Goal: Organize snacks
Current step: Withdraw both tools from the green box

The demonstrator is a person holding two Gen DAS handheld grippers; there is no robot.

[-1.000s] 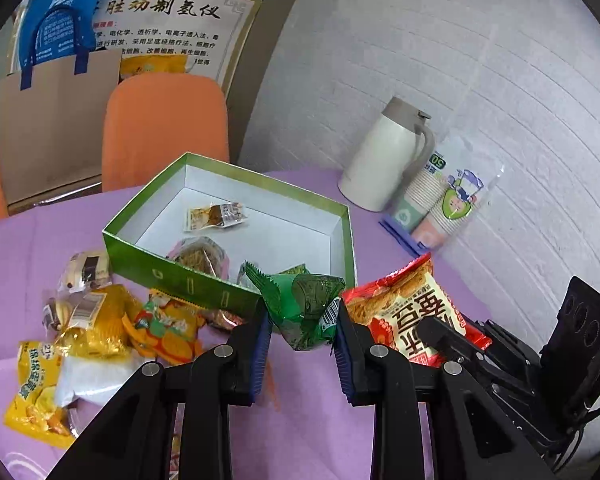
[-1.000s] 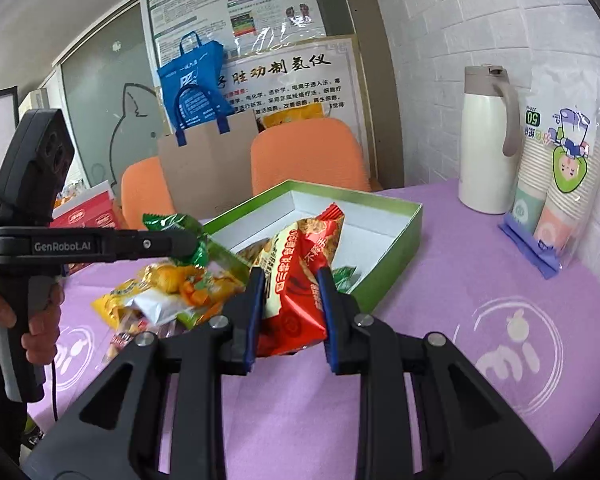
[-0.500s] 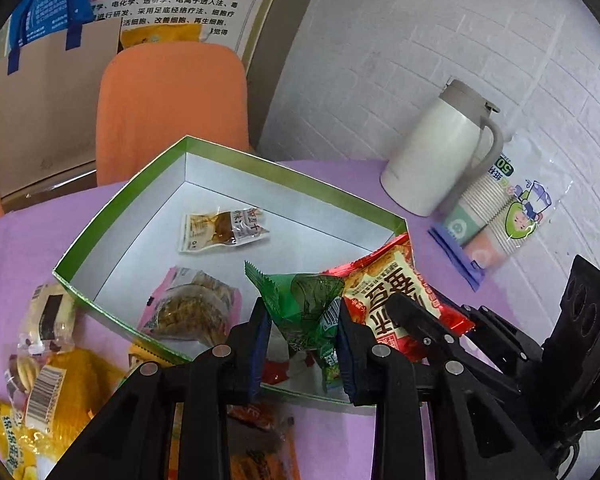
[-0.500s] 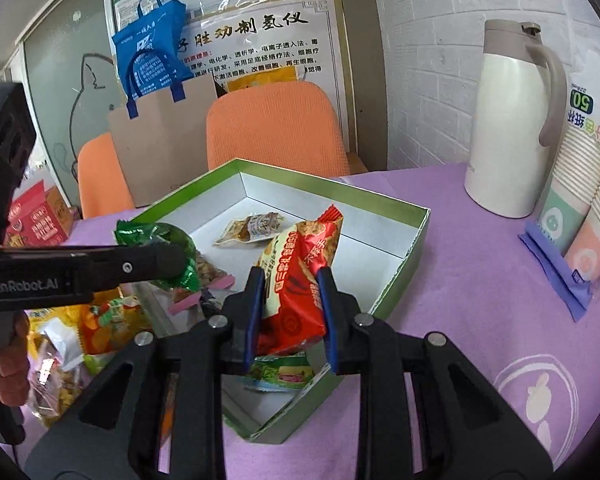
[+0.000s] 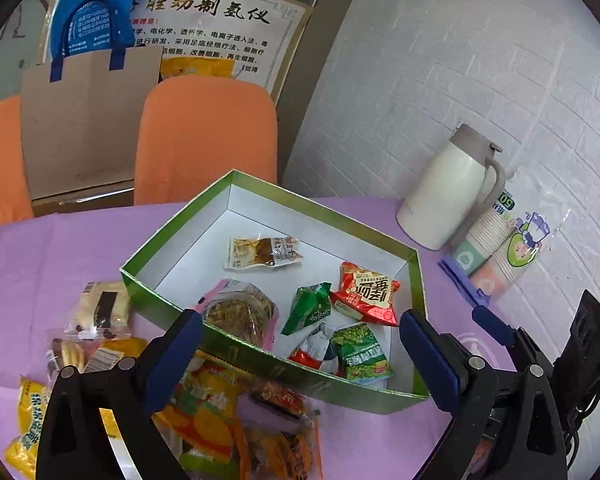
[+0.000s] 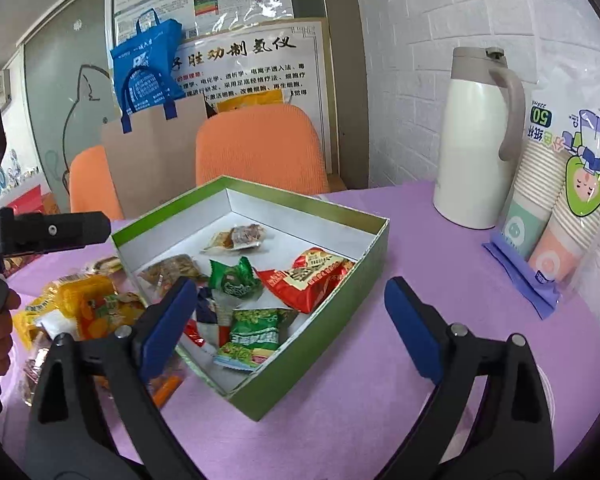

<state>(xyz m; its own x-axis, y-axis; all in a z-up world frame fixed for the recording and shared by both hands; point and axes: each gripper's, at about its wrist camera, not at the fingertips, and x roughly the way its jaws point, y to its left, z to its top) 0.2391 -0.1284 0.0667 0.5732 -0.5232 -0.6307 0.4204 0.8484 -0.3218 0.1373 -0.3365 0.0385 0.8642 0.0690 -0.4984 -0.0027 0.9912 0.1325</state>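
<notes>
Both grippers are spread wide and hold nothing. The left gripper (image 5: 300, 342) hangs over the near wall of the green box (image 5: 342, 390), the right gripper (image 6: 290, 322) over its near corner. Inside the box, the red pack (image 5: 365, 294) lies flat by the right wall, long axis running left to right. Just left of it the green pack (image 5: 307, 307) lies tilted, its long axis slanting toward the near wall. More snacks (image 5: 204, 404) lie heaped on the purple table (image 5: 36, 248), left of the box.
</notes>
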